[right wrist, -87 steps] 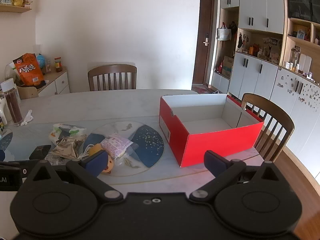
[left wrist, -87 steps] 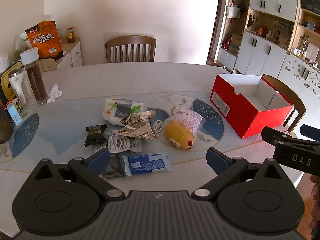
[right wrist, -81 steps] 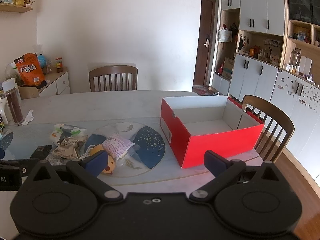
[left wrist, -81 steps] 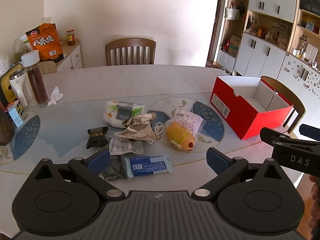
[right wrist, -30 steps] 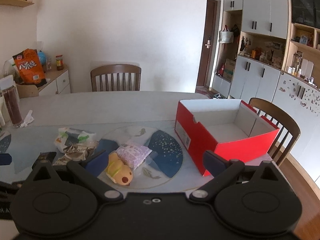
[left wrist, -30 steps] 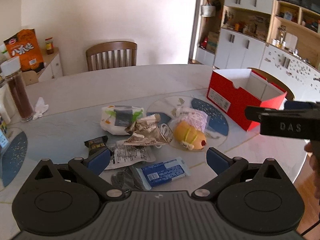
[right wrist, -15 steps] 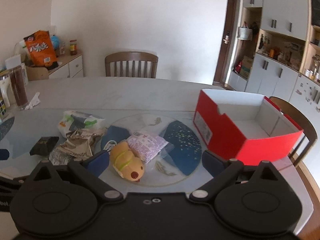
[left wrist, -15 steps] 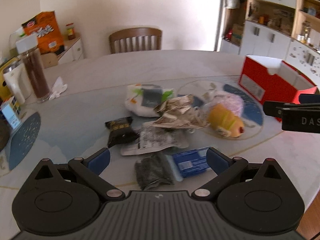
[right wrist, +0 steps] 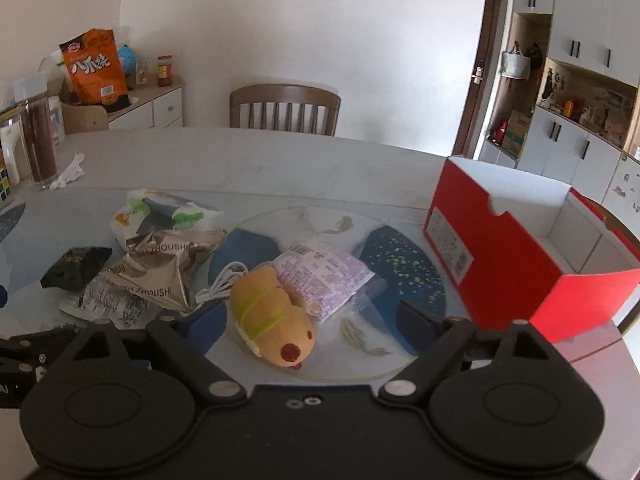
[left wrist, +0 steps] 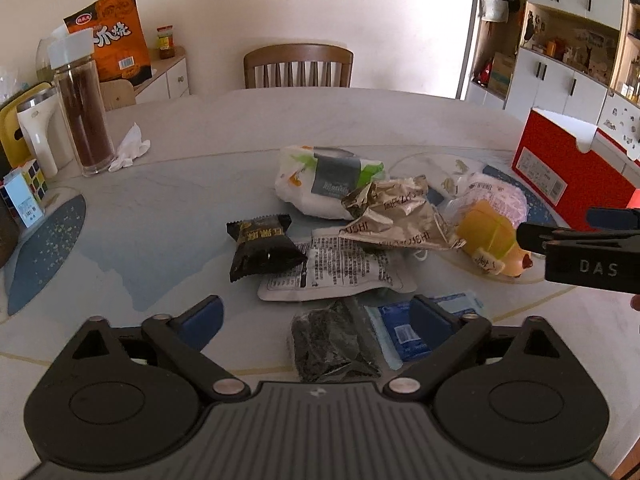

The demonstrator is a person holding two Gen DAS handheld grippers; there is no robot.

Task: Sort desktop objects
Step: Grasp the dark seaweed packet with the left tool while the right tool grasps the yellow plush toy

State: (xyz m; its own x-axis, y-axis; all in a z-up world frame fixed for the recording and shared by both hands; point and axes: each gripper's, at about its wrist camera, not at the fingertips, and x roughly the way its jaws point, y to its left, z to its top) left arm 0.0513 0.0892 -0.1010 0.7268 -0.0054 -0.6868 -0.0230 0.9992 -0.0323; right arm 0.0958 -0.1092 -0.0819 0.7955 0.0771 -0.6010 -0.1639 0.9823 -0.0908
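Both tongs gape wide and hold nothing: the left tongs hang over a dark granule packet and blue packet near the counter edge, the right tongs over a yellow plush toy. "ZHOUSHI" reads on the crumpled gold wrapper; "DAS" marks the right tongs' body in the left view. Beside the pile, the red shoebox stands open at the counter's right edge.

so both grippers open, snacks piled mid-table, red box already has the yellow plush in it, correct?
Not the plush. The right wrist view shows the yellow plush lying on the table between the open right gripper fingers; the red box looks empty. Left gripper open too.
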